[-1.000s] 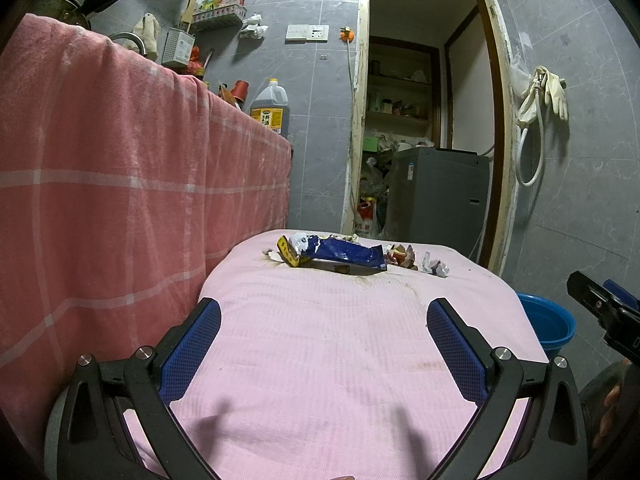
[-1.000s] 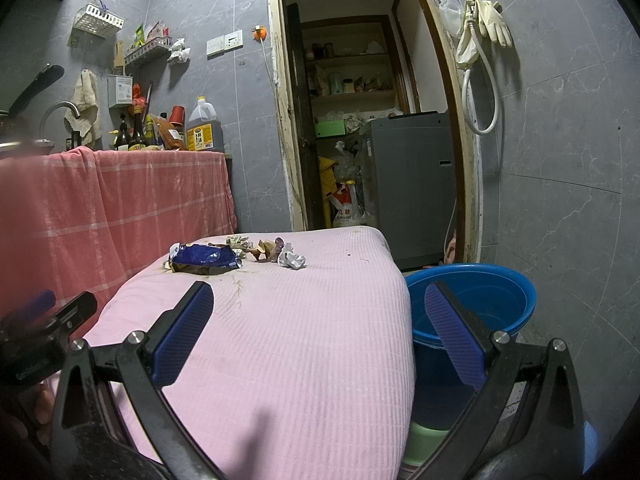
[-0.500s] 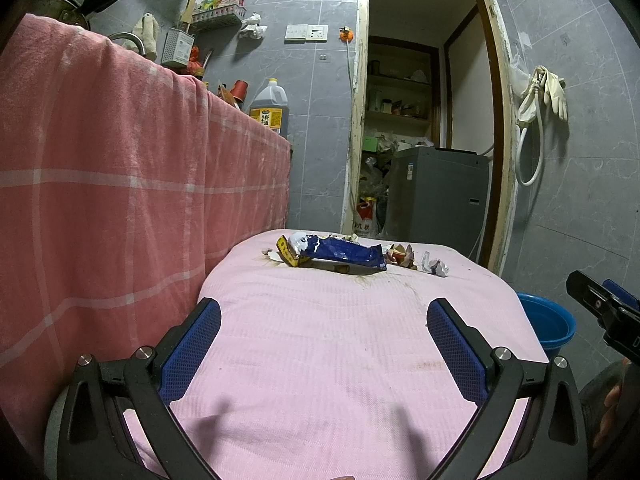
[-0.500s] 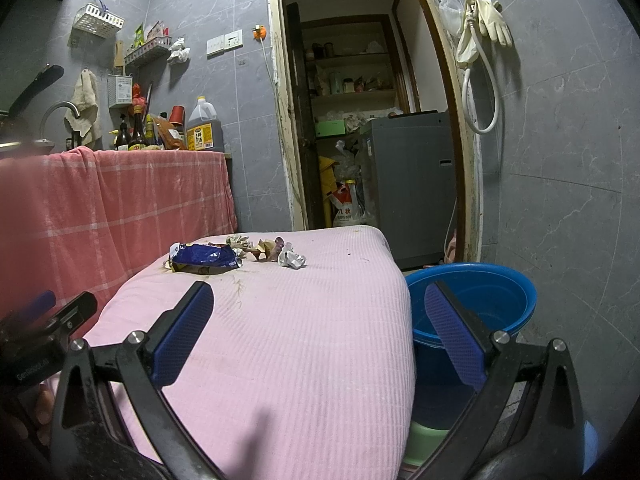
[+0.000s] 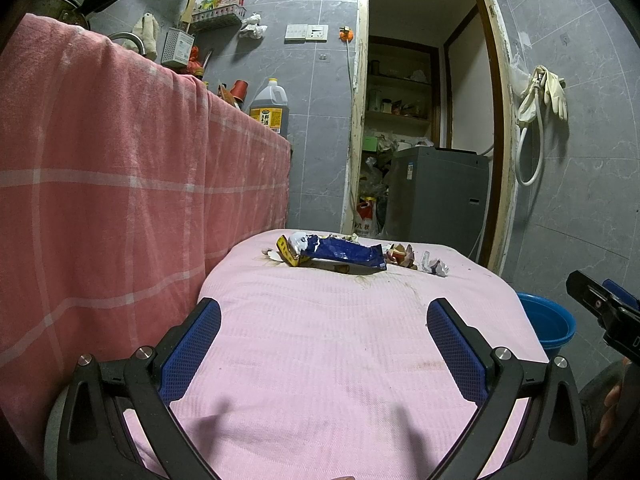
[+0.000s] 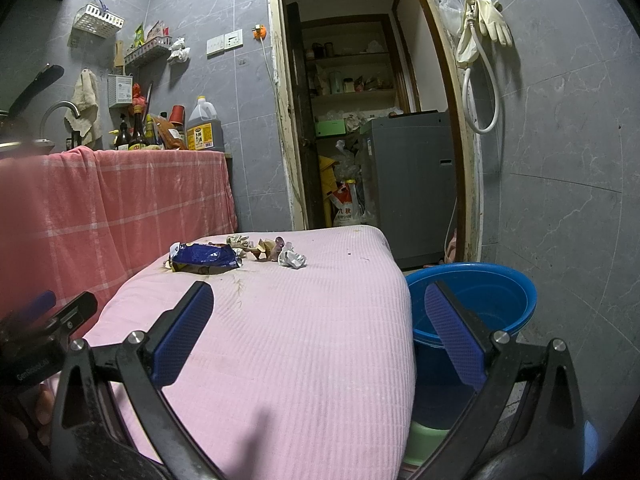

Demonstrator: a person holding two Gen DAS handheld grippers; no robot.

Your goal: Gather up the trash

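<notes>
**Both grippers poised, trash untouched**

The left gripper point(image 5: 324, 320) and right gripper point(image 6: 320, 304) are spread wide and hold nothing, hovering over the near end of the pink-covered table point(image 6: 288, 340), probably lined up for a reach. The trash lies at the table's far end: a blue snack wrapper point(image 5: 340, 251), brown scraps point(image 5: 400, 255) beside it, then a crumpled foil ball point(image 6: 292, 258) nearest the right edge. A blue basin point(image 6: 492, 292) sits below the table's right side, likely the drop point. Against the earlier frames, nothing has shifted; both grippers remain parked.
</notes>
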